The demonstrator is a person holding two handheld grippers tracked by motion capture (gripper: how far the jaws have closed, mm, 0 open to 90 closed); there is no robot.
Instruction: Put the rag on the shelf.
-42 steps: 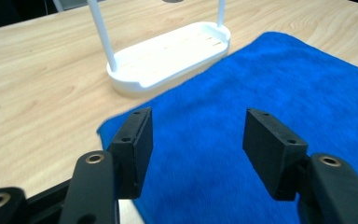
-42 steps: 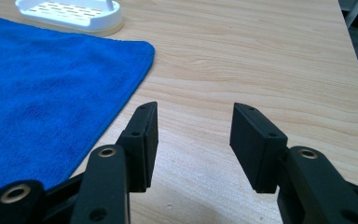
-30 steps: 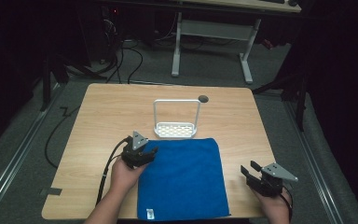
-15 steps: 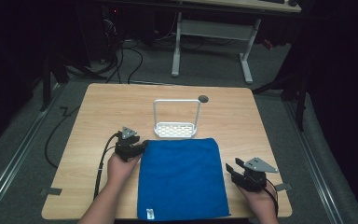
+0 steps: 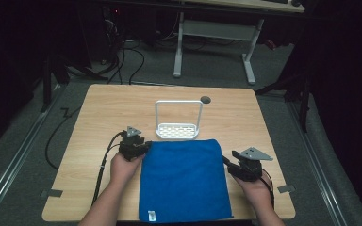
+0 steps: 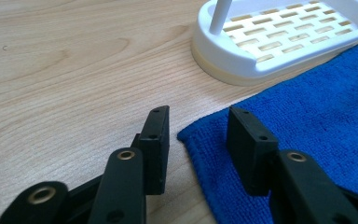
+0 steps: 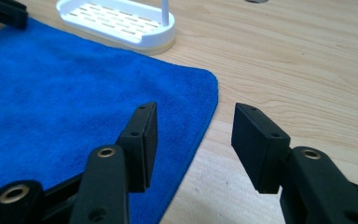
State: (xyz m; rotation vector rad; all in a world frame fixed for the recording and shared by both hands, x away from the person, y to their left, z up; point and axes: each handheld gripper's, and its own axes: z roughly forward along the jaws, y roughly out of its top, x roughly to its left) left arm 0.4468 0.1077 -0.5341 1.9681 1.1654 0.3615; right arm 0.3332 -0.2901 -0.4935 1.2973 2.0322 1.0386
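Observation:
A blue cloth lies flat on the near half of the wooden table. My left gripper sits low at the cloth's far left corner. In the left gripper view that corner lies between the jaws, which have just been closing and stand apart from it, so the left gripper is open. My right gripper is at the cloth's right edge. In the right gripper view the right gripper is open, straddling the cloth edge without touching it.
A white slotted rack with a tall hoop handle stands just beyond the cloth's far edge, close to both grippers' paths. A dark round hole sits in the tabletop behind it. Bare wood lies left and right of the cloth.
The left hand came down to the cloth's far left corner and its jaws narrowed. The right hand slid left from the table's right side to the cloth's right edge.

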